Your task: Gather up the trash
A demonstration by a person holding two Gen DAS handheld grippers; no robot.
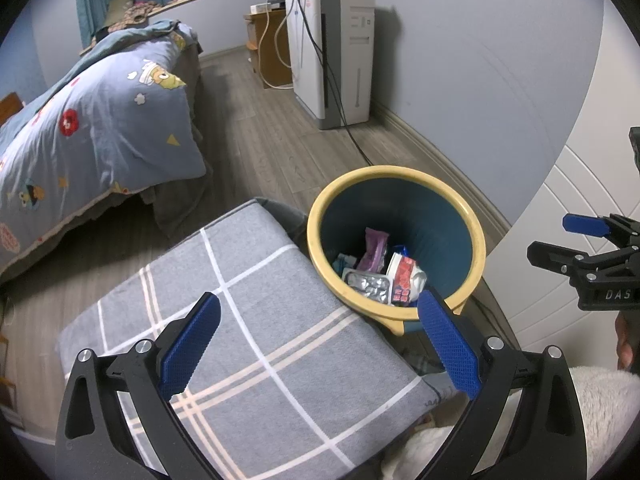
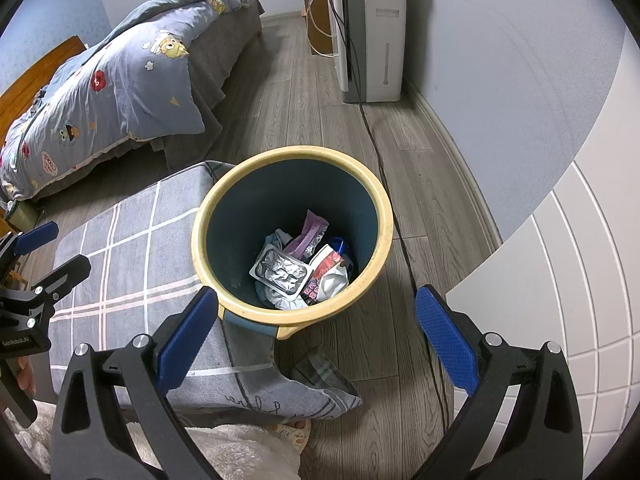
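A blue trash bin with a yellow rim (image 1: 472,216) (image 2: 384,200) stands on the wood floor beside a grey plaid cushion (image 1: 240,300) (image 2: 132,260). Inside lie a silver blister pack (image 1: 369,283) (image 2: 280,270), a purple wrapper (image 1: 375,250) (image 2: 310,232) and a red-and-white packet (image 1: 404,276) (image 2: 328,268). My left gripper (image 1: 320,336) is open and empty above the cushion, near the bin's rim. My right gripper (image 2: 316,328) is open and empty above the bin's near rim. Each gripper shows in the other's view, the right (image 1: 576,240) and the left (image 2: 52,244).
A bed with a blue patterned duvet (image 1: 92,128) (image 2: 112,84) stands at the left. A white appliance (image 1: 340,60) (image 2: 372,32) stands against the far wall, its black cable (image 2: 384,176) running past the bin. A white panelled door (image 2: 560,280) is at the right.
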